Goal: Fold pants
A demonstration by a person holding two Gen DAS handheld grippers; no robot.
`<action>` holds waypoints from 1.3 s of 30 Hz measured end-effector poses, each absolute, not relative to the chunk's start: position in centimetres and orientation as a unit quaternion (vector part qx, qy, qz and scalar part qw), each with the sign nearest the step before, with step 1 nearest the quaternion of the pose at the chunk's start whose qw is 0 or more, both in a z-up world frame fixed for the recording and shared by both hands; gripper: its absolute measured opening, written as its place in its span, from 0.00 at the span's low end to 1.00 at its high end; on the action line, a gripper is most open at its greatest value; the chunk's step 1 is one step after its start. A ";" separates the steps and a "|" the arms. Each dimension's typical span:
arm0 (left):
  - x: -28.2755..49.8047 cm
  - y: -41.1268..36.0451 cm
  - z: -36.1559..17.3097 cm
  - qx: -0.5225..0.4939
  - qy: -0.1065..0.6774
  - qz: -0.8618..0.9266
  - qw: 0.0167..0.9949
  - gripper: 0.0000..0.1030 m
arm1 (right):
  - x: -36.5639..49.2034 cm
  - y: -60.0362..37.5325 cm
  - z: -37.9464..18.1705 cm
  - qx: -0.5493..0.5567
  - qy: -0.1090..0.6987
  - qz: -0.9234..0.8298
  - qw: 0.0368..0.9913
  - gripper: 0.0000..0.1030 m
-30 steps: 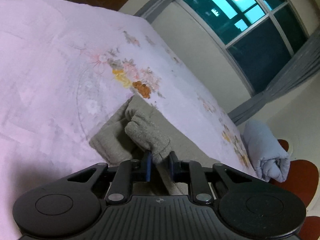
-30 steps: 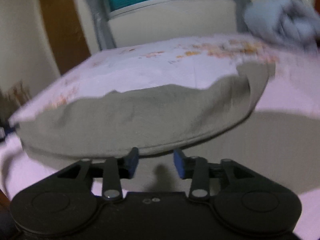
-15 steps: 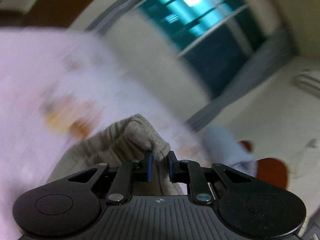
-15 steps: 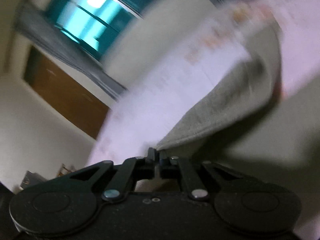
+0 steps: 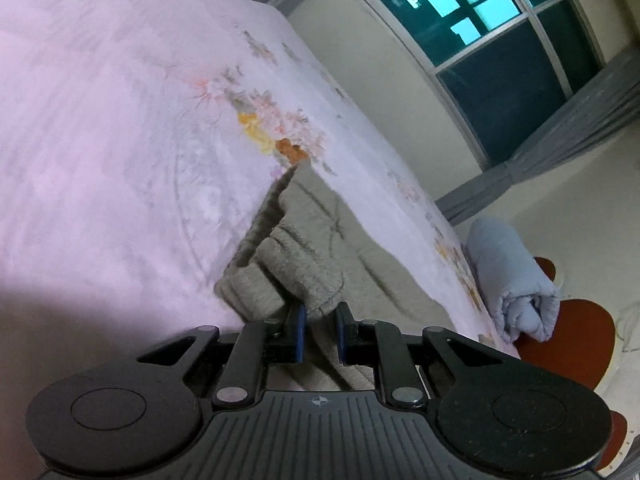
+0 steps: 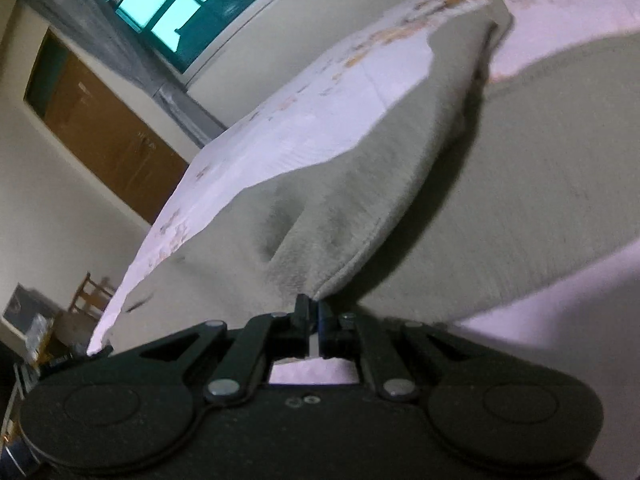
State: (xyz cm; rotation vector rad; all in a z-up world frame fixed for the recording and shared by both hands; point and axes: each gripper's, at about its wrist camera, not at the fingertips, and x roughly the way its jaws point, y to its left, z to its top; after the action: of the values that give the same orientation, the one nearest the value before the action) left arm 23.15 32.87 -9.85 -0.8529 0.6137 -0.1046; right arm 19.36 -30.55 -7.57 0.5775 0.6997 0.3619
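Grey knit pants lie on a bed covered with a pink flowered sheet. In the left wrist view my left gripper is shut on the ribbed waistband, which bunches up between the blue pads. In the right wrist view my right gripper is shut on a thin hem corner of the pants. That corner is lifted off the bed, and the cloth stretches away from the jaws over a lower layer of the pants.
A rolled light-blue blanket lies at the bed's far edge beside a red-orange chair. A window with grey curtains is behind the bed. A brown door and wooden furniture stand at the left of the right wrist view.
The right gripper was open above the pants; it has shut on the hem corner and rolled. The left gripper kept hold of the waistband, swung up and came back down to the bed.
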 end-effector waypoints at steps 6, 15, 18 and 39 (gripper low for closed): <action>22.0 33.4 -8.0 -0.410 0.269 -0.083 0.868 0.15 | 17.0 -31.8 -5.5 0.276 0.298 0.192 0.893 0.00; 22.6 33.5 -8.4 -0.398 0.296 -0.071 0.865 0.15 | 18.1 -31.4 -5.9 0.289 0.309 0.186 0.887 0.00; 23.9 33.5 -9.9 -0.380 0.330 -0.058 0.862 0.17 | 18.9 -31.2 -7.6 0.282 0.347 0.172 0.878 0.00; 27.4 16.1 -4.8 -0.116 0.309 0.162 0.930 0.94 | 32.3 -42.0 0.9 0.175 0.292 0.055 0.939 0.19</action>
State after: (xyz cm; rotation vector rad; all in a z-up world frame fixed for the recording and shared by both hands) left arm 27.36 16.05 -4.84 -0.2369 0.6337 0.3328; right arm 32.33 -41.95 0.93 0.3567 0.5972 0.1121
